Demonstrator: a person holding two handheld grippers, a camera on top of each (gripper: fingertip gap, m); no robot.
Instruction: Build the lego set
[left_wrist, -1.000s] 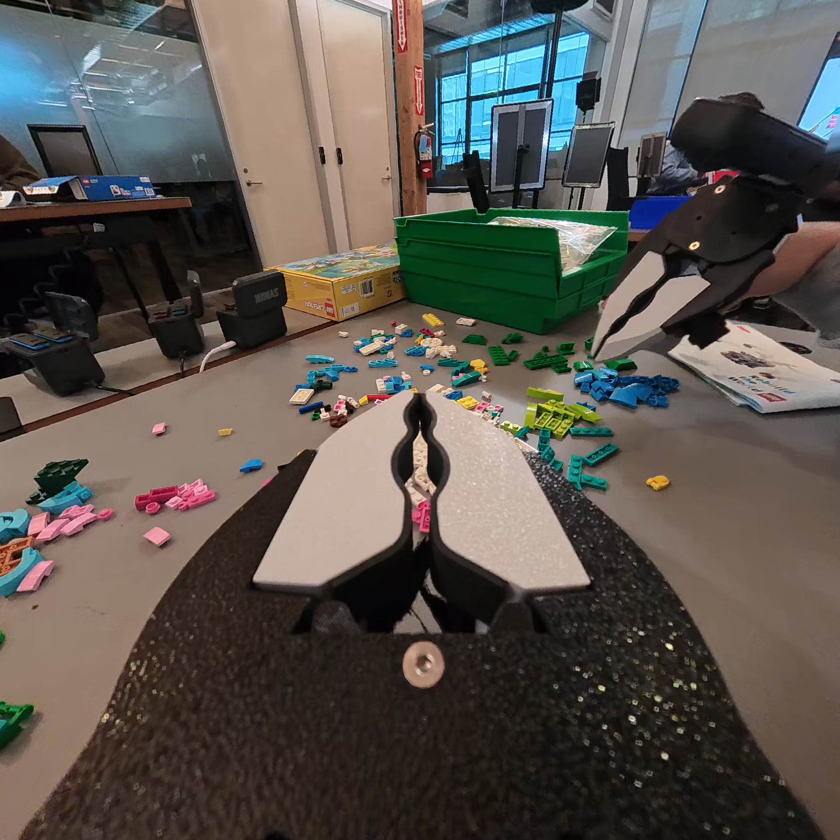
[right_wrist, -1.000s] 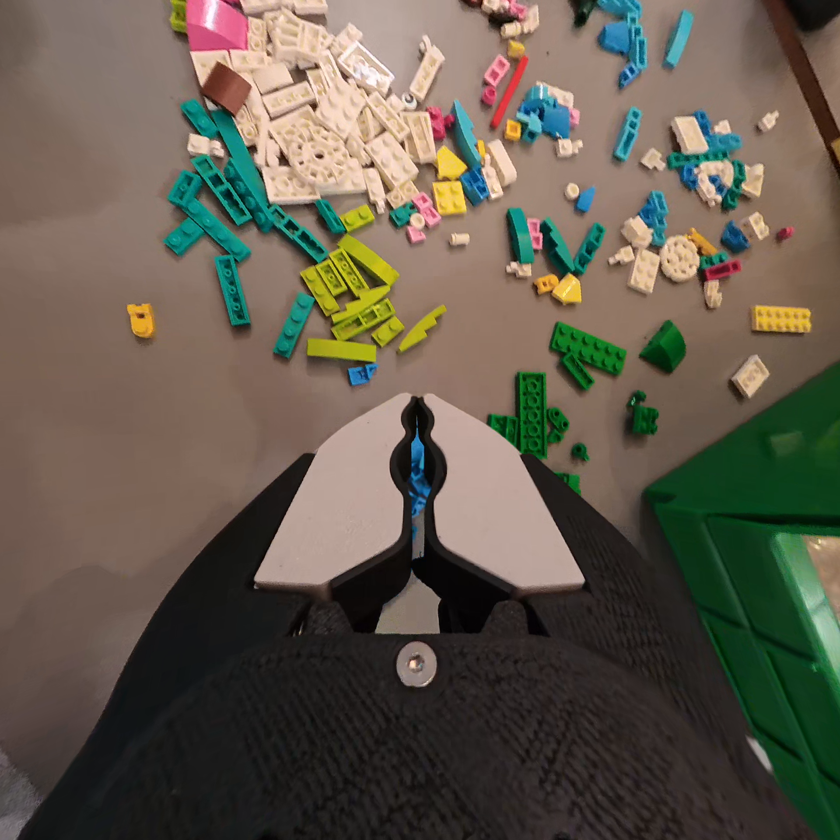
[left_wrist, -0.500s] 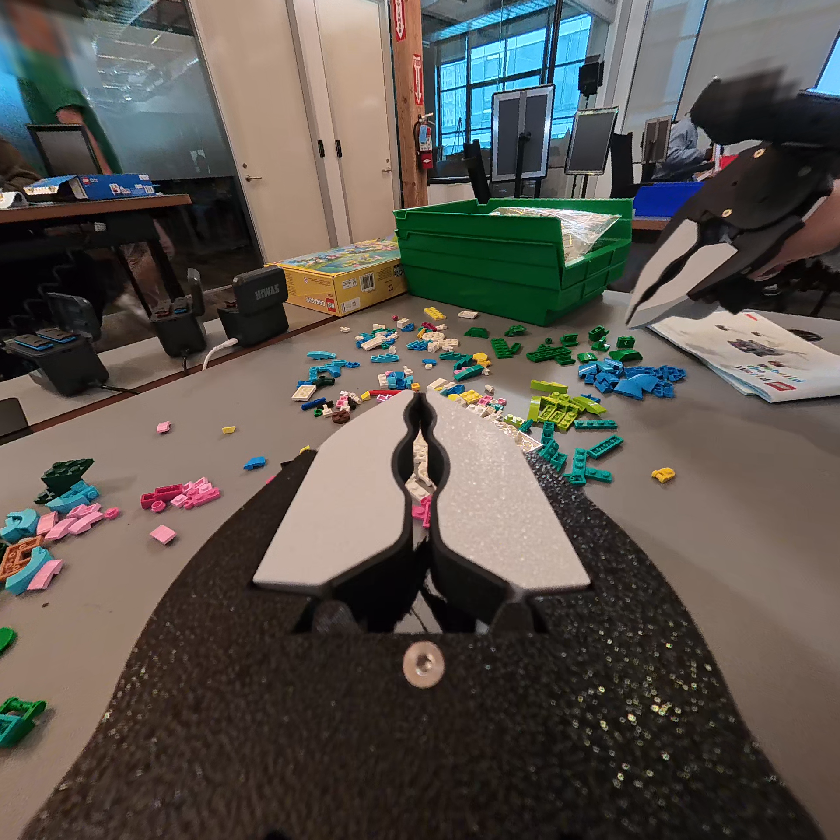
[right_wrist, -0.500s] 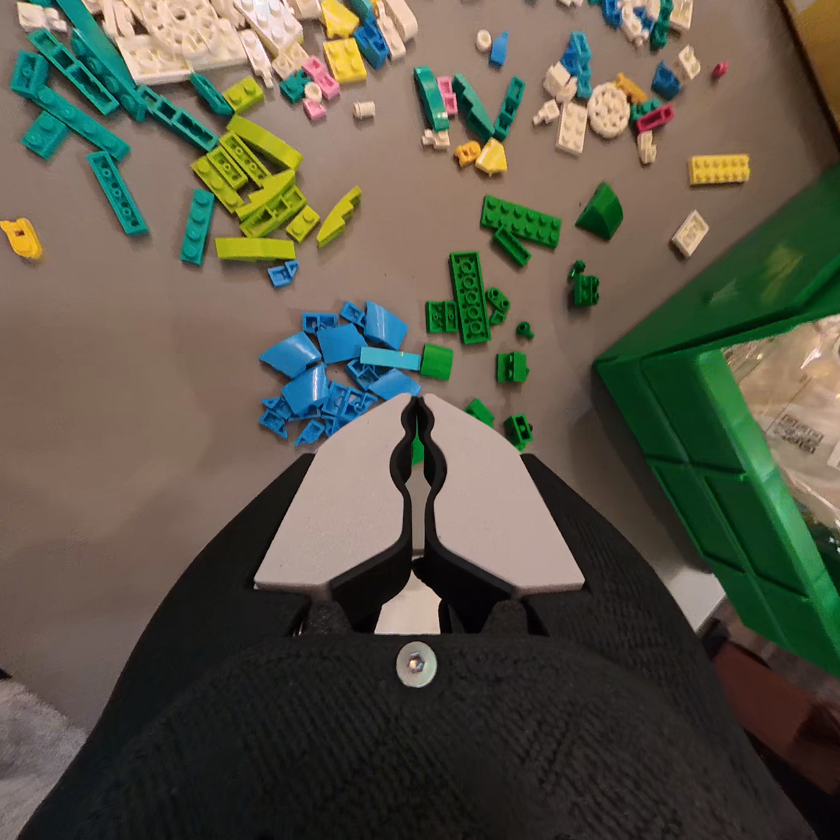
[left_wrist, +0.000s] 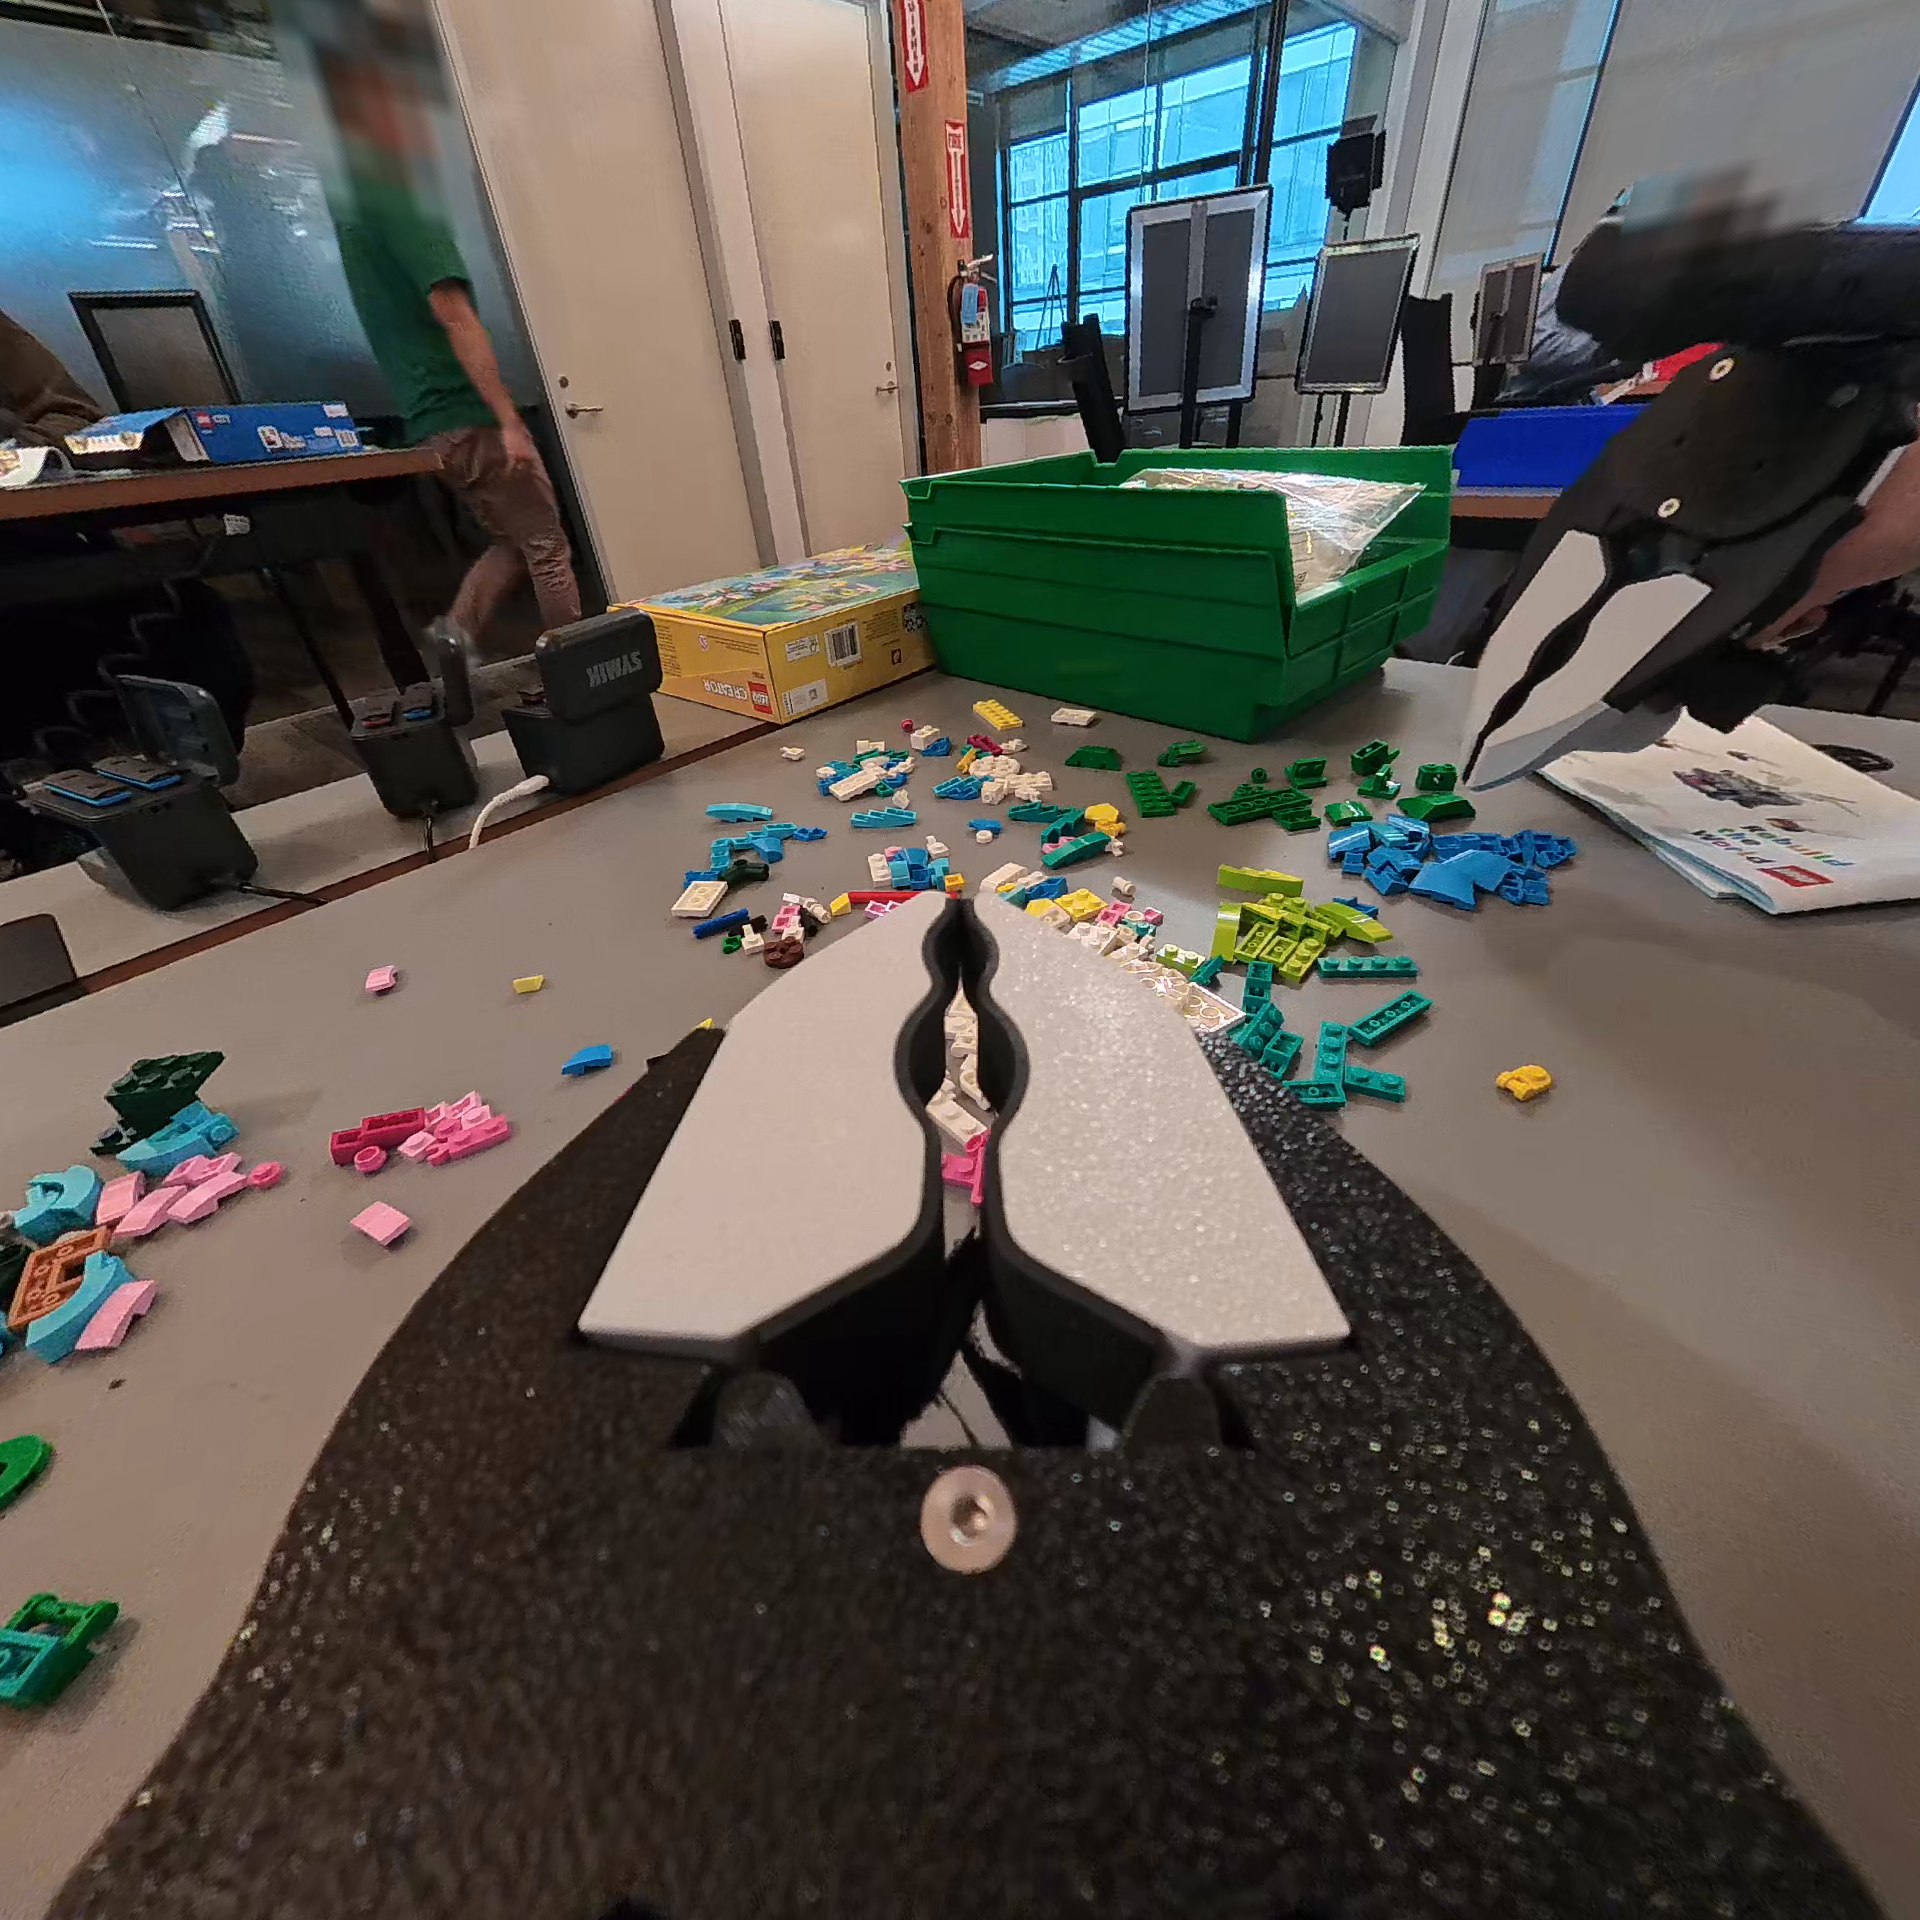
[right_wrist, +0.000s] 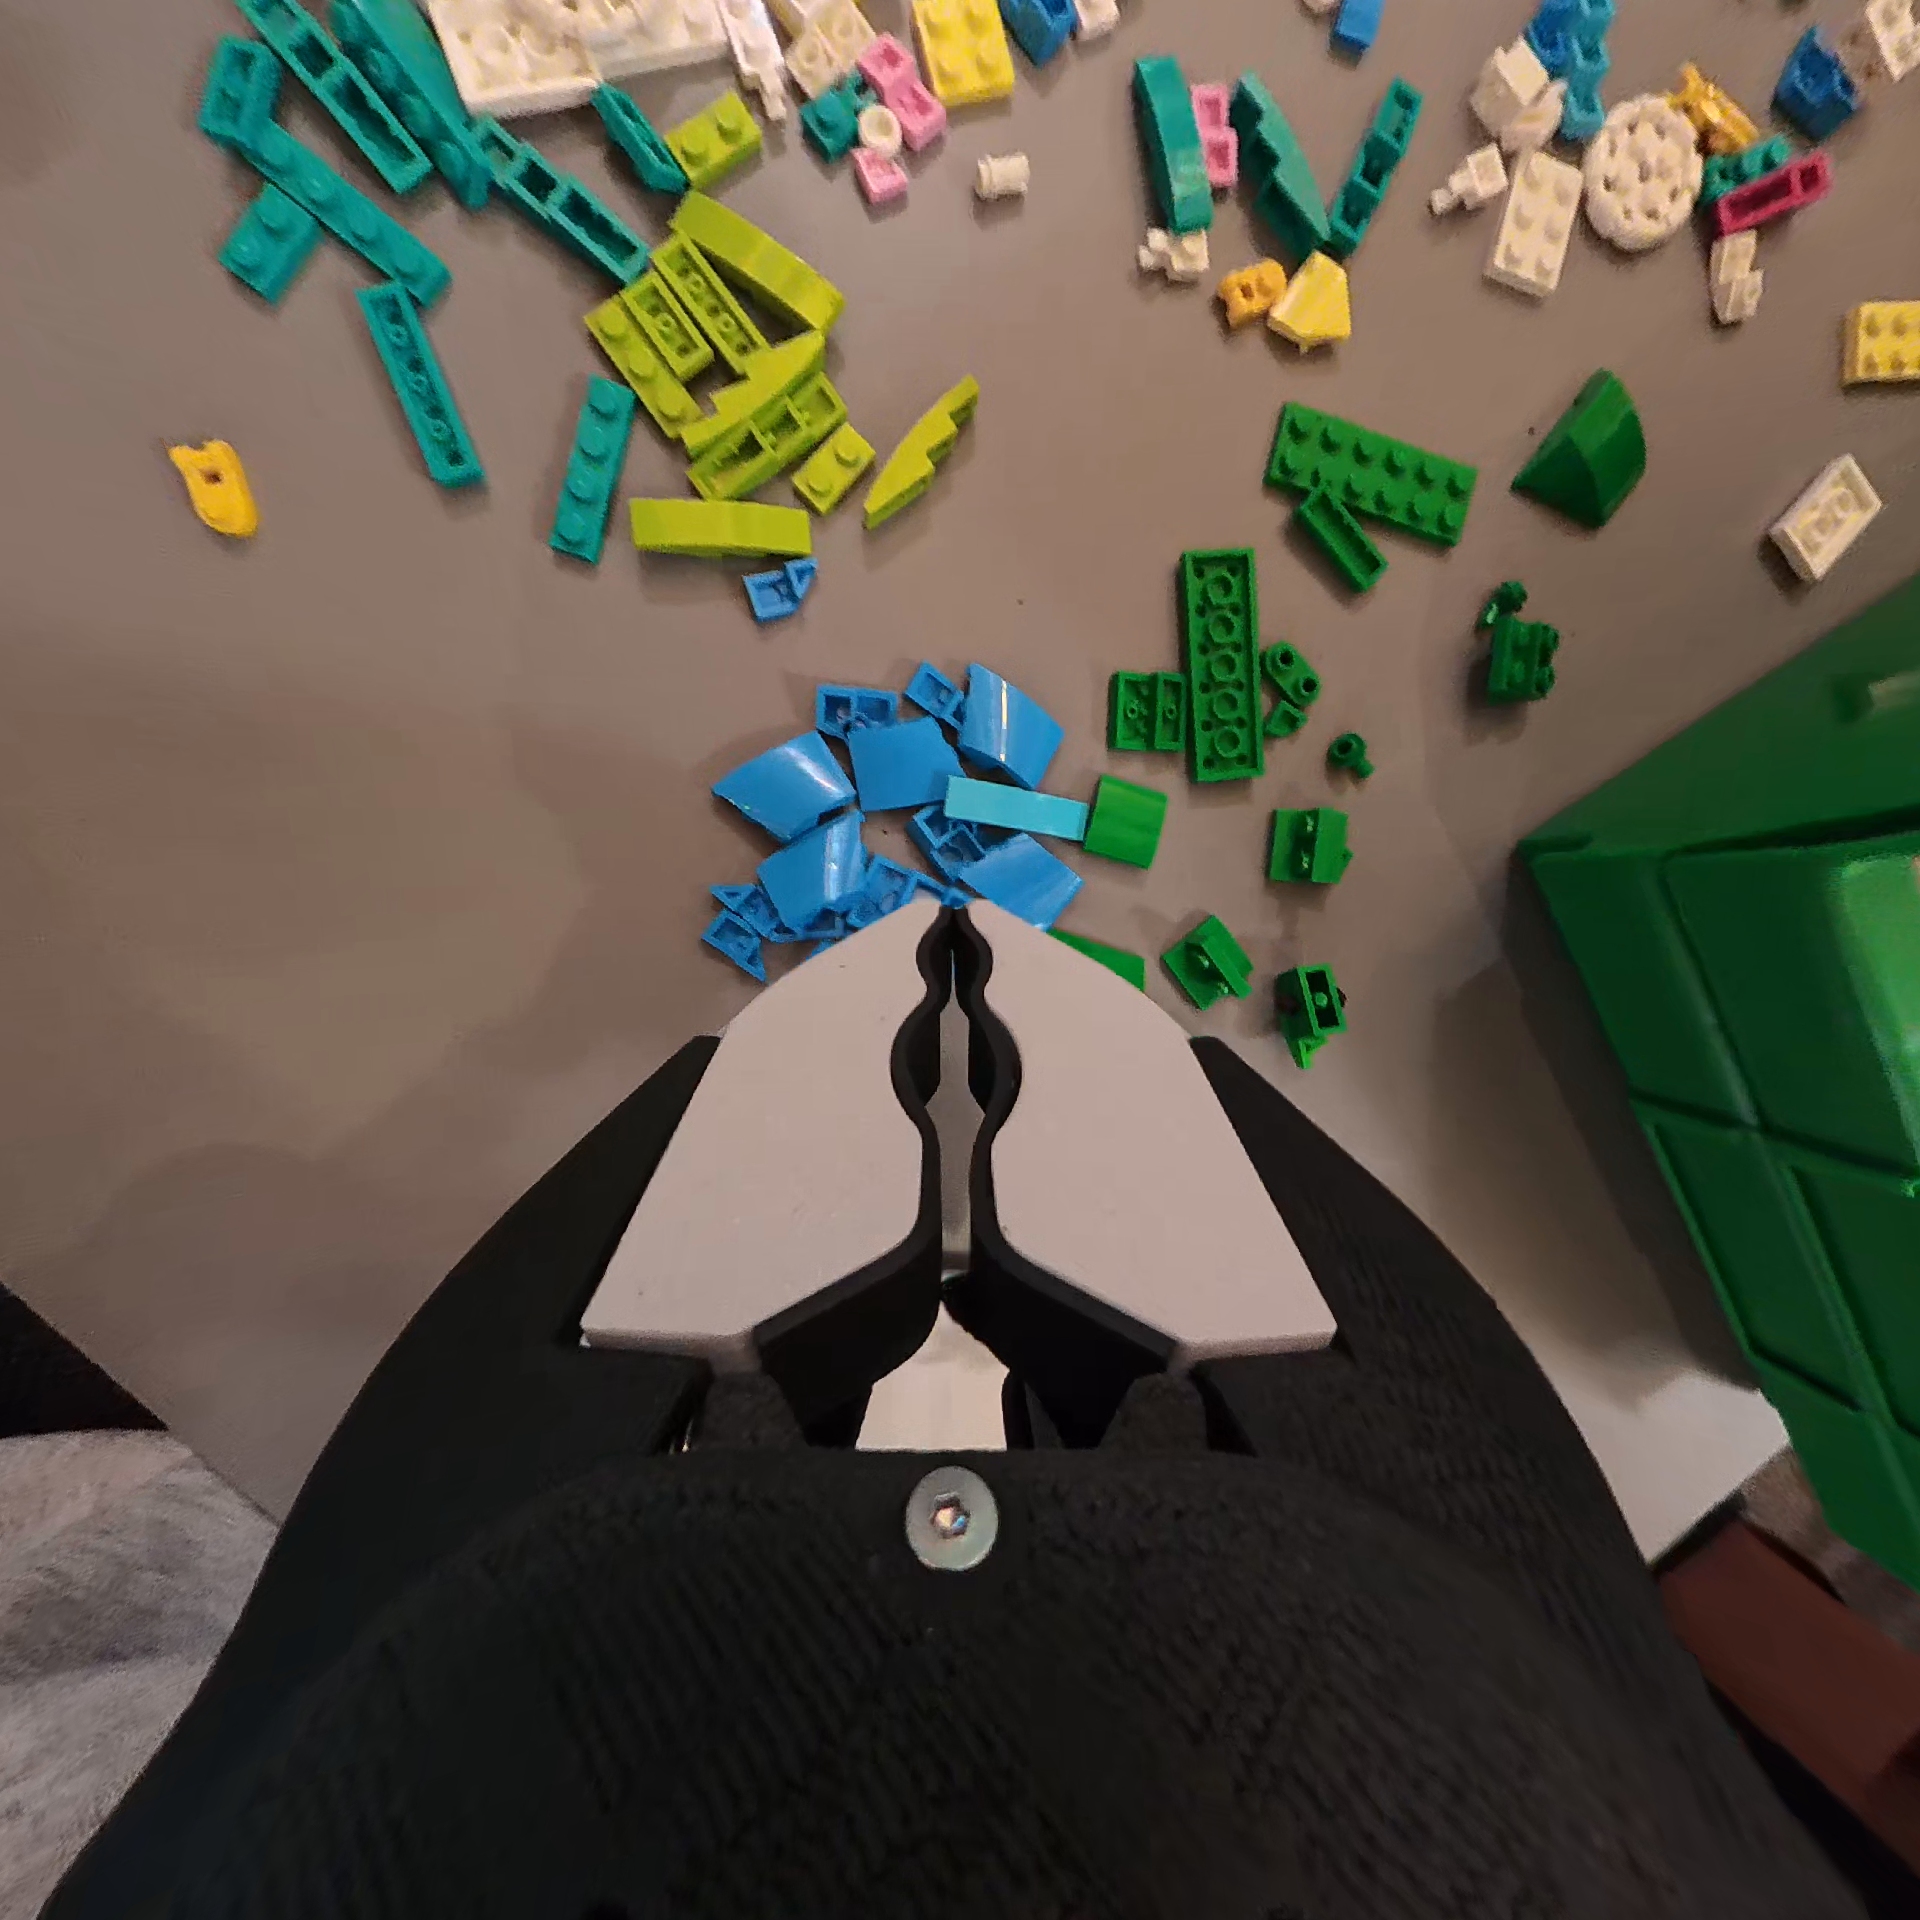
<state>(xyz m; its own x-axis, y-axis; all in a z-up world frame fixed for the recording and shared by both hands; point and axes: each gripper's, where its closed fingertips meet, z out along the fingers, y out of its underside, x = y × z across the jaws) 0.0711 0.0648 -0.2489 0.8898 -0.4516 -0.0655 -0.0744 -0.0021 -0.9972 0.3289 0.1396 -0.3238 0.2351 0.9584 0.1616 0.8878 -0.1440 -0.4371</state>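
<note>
Right wrist view looks steeply down on the grey surface (right_wrist: 312, 831), with the right gripper (right_wrist: 954, 914) clenched, its two grey fingers (right_wrist: 810, 1143) meeting at the tips and nothing between them. Its tips hang directly over the near edge of a pile of blue bricks (right_wrist: 894, 800); whether they touch the pile cannot be told. Loose green bricks (right_wrist: 1218, 665) lie just to the right of that pile, and a green bin (right_wrist: 1766, 935) stands at the surface's right-hand edge, close to them.

In my judgement the main hazard is crowding: the blue pieces overlap one another and a pale turquoise tile (right_wrist: 1013, 808) lies across them, so tips pushed into the heap could scatter it or knock a green piece along with it. Small curved pieces may also slip or flip.

The left wrist view shows the left gripper (left_wrist: 961, 914) likewise clenched and bare, held low above the middle of the surface, with white bricks (left_wrist: 1143, 966) and lime bricks (left_wrist: 1288, 925) just beyond and to the right of its tips. Pink bricks (left_wrist: 426, 1132) lie toward the left edge. The right gripper shows well apart, raised near the far right, above a booklet (left_wrist: 1745, 821) there.
</note>
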